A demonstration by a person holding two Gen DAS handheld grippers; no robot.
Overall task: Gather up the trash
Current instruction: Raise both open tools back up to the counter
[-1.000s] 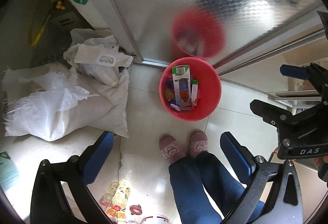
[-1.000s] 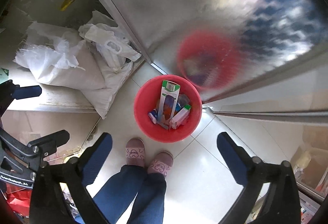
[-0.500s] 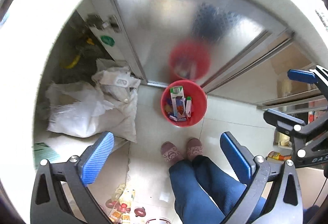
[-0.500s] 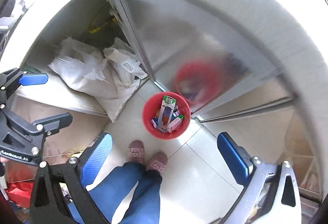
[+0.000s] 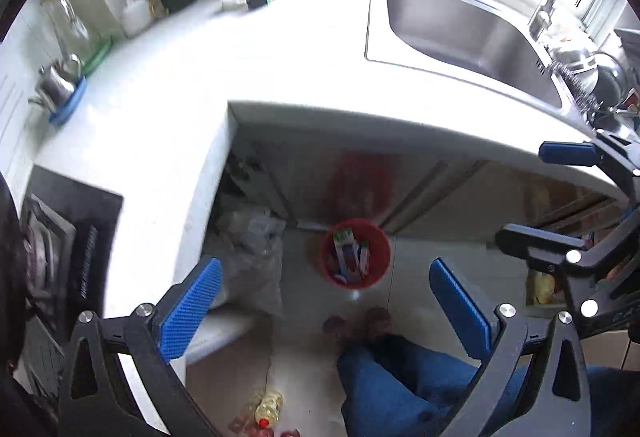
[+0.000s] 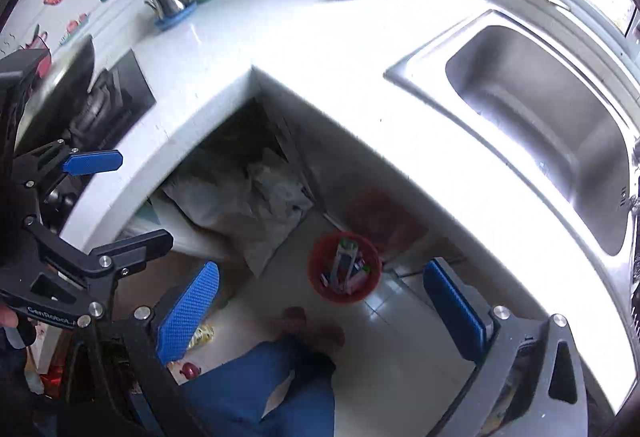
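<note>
White kitchen surface [image 5: 280,77] fills the upper half of both views, with a steel sink [image 5: 460,25] at upper right and a dish rack at the top edge. Below its overhang, low in the centre of the frame, a red bin [image 5: 355,257] stands on the tiled floor, holding a carton and other wrappers — the trash sits there. Pale sacks [image 6: 248,213] lie just left of it under the surface.

Both tools hang high above the floor, well apart from the bin. The left hand-held gripper [image 5: 324,301] is spread wide and holds nothing; the right hand-held gripper [image 6: 320,297] is likewise wide and empty.

Risk from here, as I judge it: the views are blurred, and the overhang juts out above the bin — a fast descent could knock a finger on the edge or tip the bin over.
</note>
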